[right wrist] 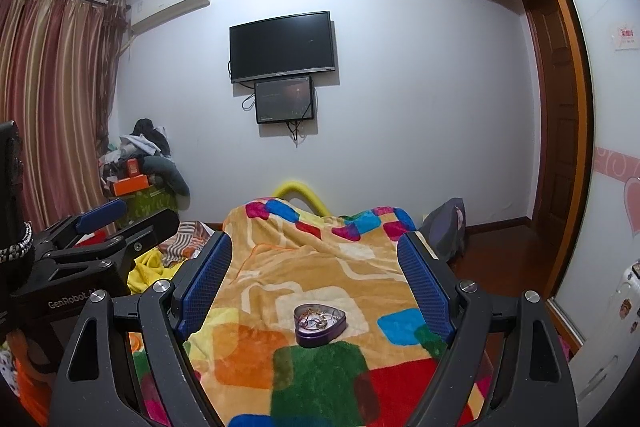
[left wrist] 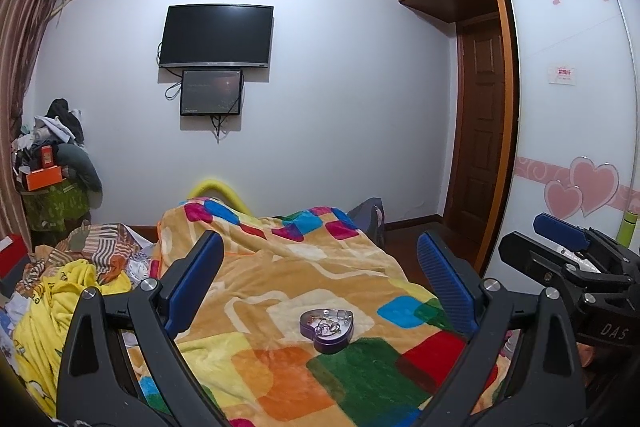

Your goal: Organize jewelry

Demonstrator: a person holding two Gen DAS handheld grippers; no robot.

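Both our grippers, left (left wrist: 320, 279) and right (right wrist: 316, 275), gape wide and empty, the heart tin (left wrist: 327, 327) of tangled jewelry (left wrist: 326, 321) just ahead between the jaws; pinching chains could tip it on this soft blanket (left wrist: 280, 367).

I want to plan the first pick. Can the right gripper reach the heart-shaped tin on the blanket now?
Probably yes. The right gripper is open, and the heart-shaped tin lies lidless on the blanket with nothing between them.
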